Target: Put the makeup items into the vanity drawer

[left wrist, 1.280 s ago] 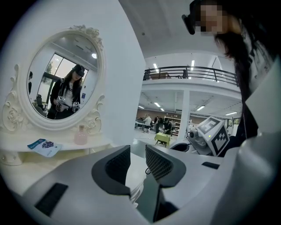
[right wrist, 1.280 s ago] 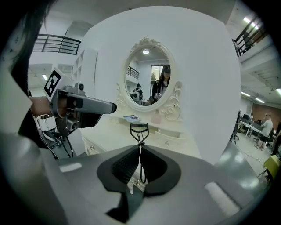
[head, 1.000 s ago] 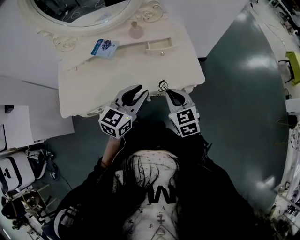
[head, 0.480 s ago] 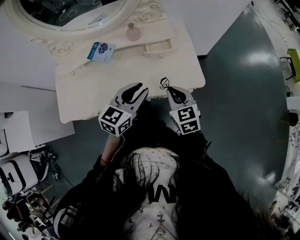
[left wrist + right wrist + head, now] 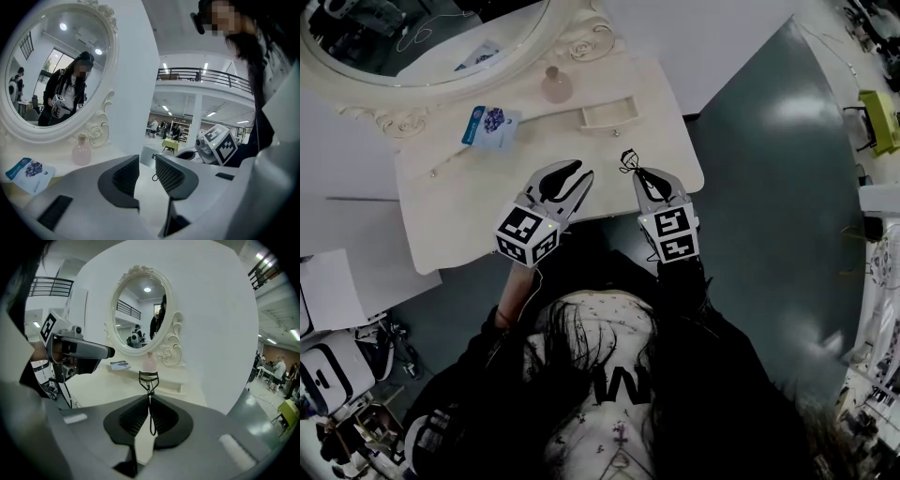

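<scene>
My right gripper (image 5: 642, 180) is shut on a black eyelash curler (image 5: 627, 161), whose head sticks out past the fingertips over the front right of the cream vanity top (image 5: 478, 202). In the right gripper view the curler (image 5: 148, 379) stands upright between the closed pads, in line with a small open drawer (image 5: 171, 388). That drawer (image 5: 602, 116) sits in the raised back ledge. My left gripper (image 5: 565, 176) hovers open and empty beside the right one, its pads (image 5: 125, 176) apart. A blue packet (image 5: 490, 124) and a pink bottle (image 5: 554, 86) rest near the mirror.
An oval mirror (image 5: 422, 37) with a carved frame stands at the back of the vanity. A white wall (image 5: 712, 37) runs behind it. To the right lies a dark glossy floor (image 5: 769, 187). White equipment (image 5: 333, 366) clutters the floor at lower left.
Both grippers have edged a little farther over the vanity top, the curler still held in the right one. The head view has swung, so the vanity sits more to the left.
</scene>
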Demonstrator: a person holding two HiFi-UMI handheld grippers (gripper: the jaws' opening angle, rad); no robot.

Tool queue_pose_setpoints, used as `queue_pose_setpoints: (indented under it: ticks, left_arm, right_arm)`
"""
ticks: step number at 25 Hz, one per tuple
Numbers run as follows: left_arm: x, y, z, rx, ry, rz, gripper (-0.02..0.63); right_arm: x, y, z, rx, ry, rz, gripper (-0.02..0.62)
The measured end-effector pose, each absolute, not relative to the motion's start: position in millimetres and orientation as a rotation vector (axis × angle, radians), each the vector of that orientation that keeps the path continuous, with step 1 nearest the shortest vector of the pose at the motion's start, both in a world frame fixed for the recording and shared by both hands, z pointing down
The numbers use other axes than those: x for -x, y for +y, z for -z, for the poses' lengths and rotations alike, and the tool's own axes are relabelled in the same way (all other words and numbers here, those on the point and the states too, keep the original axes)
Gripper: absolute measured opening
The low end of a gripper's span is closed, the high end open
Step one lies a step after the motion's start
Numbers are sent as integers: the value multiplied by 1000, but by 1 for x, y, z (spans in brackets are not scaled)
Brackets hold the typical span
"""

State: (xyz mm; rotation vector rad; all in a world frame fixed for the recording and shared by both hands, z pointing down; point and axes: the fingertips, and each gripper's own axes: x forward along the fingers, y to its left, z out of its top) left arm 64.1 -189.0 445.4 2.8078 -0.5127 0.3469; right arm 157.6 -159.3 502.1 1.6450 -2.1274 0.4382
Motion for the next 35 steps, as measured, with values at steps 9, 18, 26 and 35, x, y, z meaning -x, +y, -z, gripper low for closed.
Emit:
queue_pose_setpoints:
  ticks: [9,18,26,35]
  left_arm:
    - [-50,-230,-442,-2807,-490,-318,109]
    - [-35,-260,-442,-2807,-459,-298,109]
    - [-17,-275,-462,-2755,-476,-310,109]
    - [-15,-286,-470,-2675,-642,-277,109]
  right_arm:
    - [-166,-222,-508,-1591,-2041,-329,29]
    - [-160,-271,-536,-1364,-1900,-109,29]
    - [-165,-303,-558,-1207,-1847,-32,29]
    - [-166,-318,-577,-997,-1887,8,29]
